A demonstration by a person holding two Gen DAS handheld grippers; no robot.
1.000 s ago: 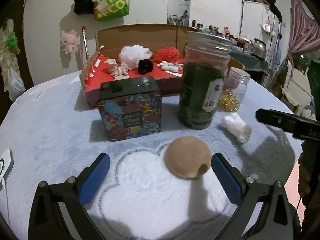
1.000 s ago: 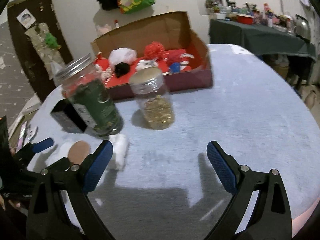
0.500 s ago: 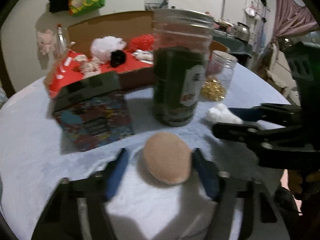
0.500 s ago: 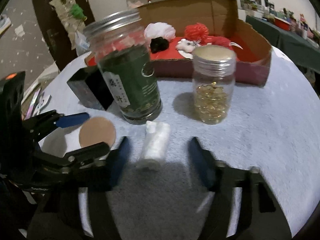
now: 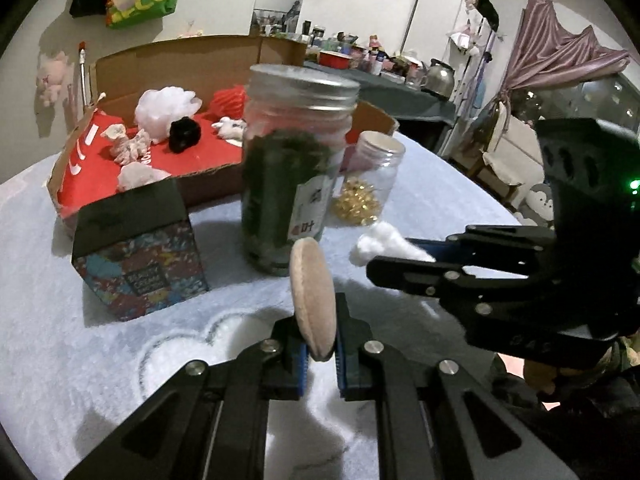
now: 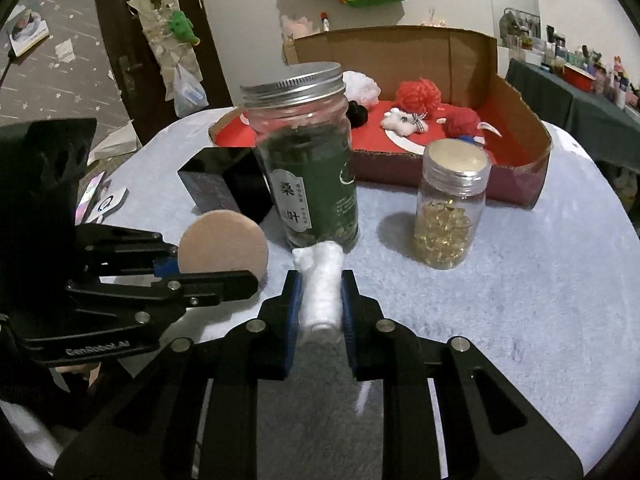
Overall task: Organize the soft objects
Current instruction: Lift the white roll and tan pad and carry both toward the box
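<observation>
My left gripper (image 5: pixel 320 344) is shut on a round tan powder puff (image 5: pixel 314 300), held on edge above the table; the puff also shows in the right wrist view (image 6: pixel 223 242). My right gripper (image 6: pixel 320 308) is shut on a white cotton roll (image 6: pixel 320 284); the roll also shows in the left wrist view (image 5: pixel 384 240). An open cardboard box (image 6: pixel 520 120) with a red floor stands at the back and holds white, red and black soft items (image 5: pixel 166 108).
A tall green-filled jar (image 6: pixel 312 168), a small jar of golden capsules (image 6: pixel 450 208) and a patterned black-lidded box (image 5: pixel 138 248) stand between the grippers and the cardboard box. The table has a pale fluffy cover (image 6: pixel 520 300).
Both grippers have closed: the left on the puff, the right on the cotton roll. Both items have been lifted off the table.
</observation>
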